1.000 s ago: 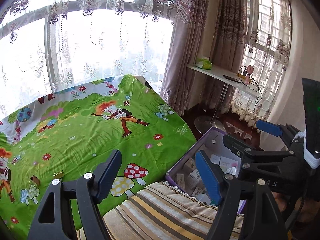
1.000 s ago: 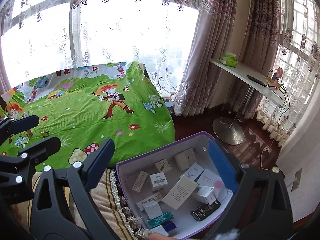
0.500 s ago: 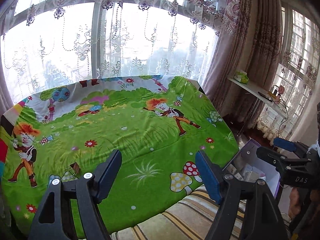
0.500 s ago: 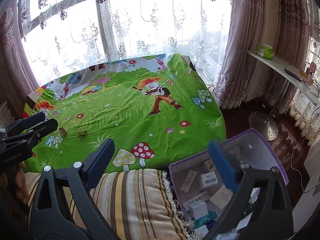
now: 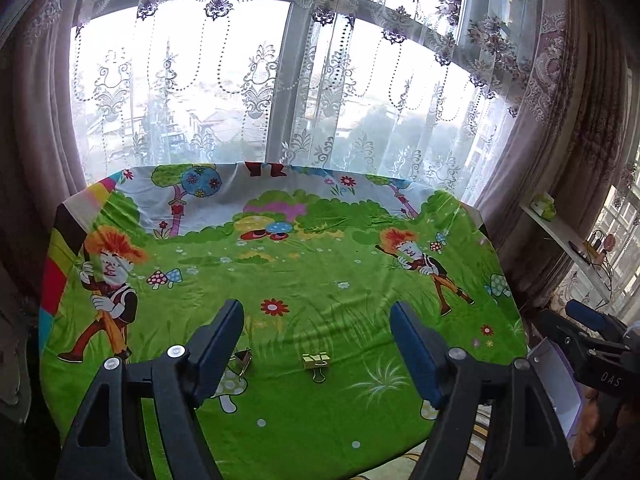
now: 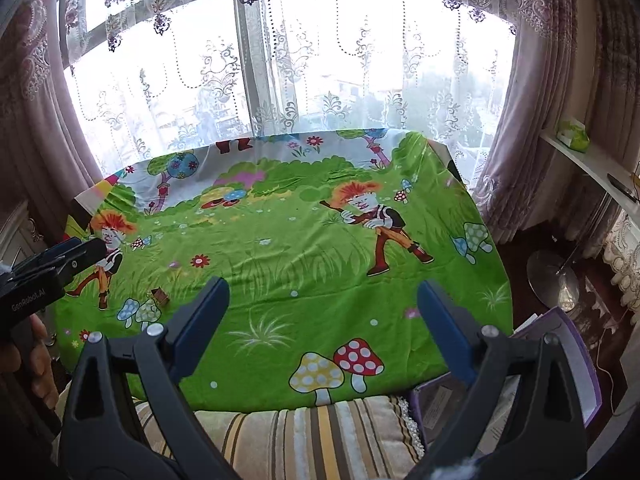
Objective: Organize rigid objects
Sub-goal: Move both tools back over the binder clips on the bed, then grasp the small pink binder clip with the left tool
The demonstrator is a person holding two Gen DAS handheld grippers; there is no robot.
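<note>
Two small binder clips lie on the green cartoon tablecloth (image 5: 320, 280). The gold clip (image 5: 316, 362) sits just below the gap of my left gripper (image 5: 316, 318), which is open and holds nothing. A darker clip (image 5: 242, 360) is partly hidden behind that gripper's left finger. In the right wrist view only one clip (image 6: 160, 296) shows, left of my right gripper (image 6: 323, 292), which is open and holds nothing. The left gripper (image 6: 52, 268) shows at that view's left edge. The right gripper (image 5: 586, 320) shows at the left wrist view's right edge.
A purple box (image 6: 576, 360) with small cartons stands low beside the table's right side, also seen as the purple box (image 5: 560, 384). A striped cushion (image 6: 300, 428) lies at the table's near edge. Curtained windows stand behind, and a white shelf (image 6: 592, 164) is at the right.
Both views have swung left, away from the purple box and onto the tablecloth. The binder clips have come into view near the left gripper's fingers. Both grippers' jaws look unchanged.
</note>
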